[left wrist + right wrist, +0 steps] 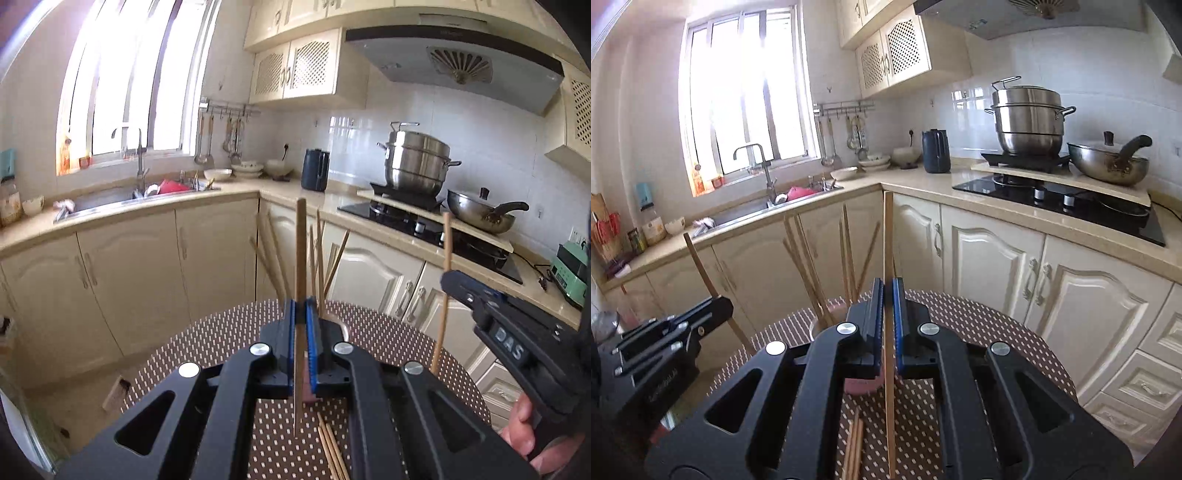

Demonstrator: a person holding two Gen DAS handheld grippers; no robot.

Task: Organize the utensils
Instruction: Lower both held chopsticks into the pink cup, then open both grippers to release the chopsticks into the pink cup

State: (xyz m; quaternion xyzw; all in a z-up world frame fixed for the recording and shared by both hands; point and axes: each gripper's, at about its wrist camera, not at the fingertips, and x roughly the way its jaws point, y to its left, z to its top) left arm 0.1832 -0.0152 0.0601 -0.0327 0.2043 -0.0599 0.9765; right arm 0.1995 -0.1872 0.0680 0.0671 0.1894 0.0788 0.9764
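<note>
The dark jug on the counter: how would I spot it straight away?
Find the steel steamer pot on the stove. On the counter to its left, toward the corner, stands the dark jug. It alone is tall and navy; its neighbours are pale bowls.

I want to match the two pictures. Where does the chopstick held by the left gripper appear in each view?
Left wrist view: chopstick stands upright at centre, clamped between the left gripper fingers.
Right wrist view: it leans at the left edge, above the left gripper.
Shared landmark: the steel steamer pot.
</note>
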